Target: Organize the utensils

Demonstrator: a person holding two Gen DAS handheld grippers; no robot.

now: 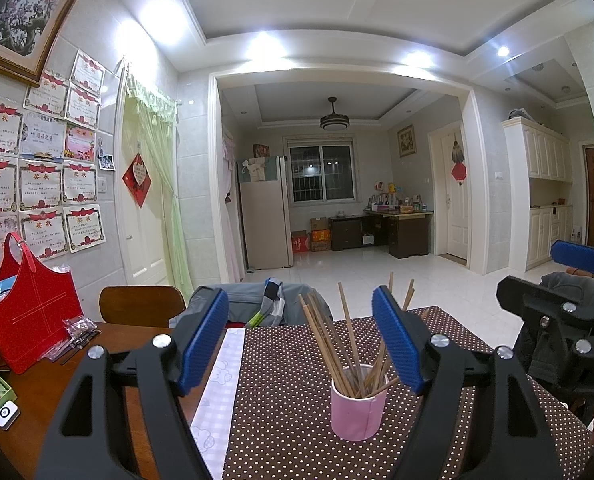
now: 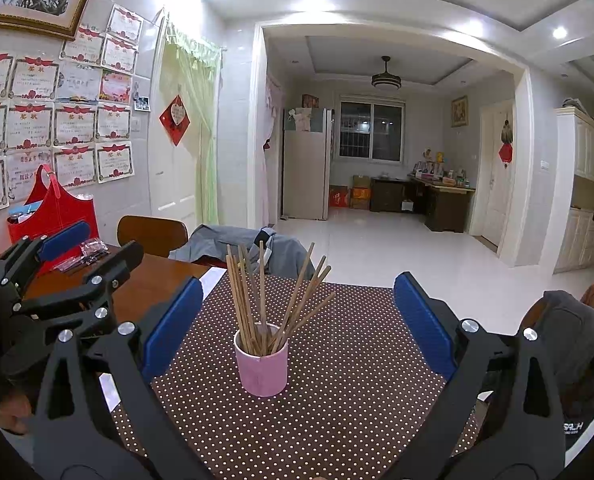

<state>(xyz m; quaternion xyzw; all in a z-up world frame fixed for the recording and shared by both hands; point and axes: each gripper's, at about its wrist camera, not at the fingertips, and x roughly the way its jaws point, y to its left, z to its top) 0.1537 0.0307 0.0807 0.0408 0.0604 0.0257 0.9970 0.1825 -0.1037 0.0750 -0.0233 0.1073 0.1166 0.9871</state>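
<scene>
Chopsticks (image 2: 257,300) all sit bunched in the pink cup (image 2: 261,364) — left tool (image 1: 301,344) and right tool (image 2: 297,324) both spread wide, holding nothing.

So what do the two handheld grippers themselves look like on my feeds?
Both match: the left gripper and right gripper have matte black plastic frames with triangular cut-outs, silver bolt heads at the pivots, and long jaws faced with ribbed blue pads. White lettering marks the right body; no cables visible.

Red bag (image 1: 29,304), perhaps leather, beside wooden chair (image 1: 141,306).
</scene>
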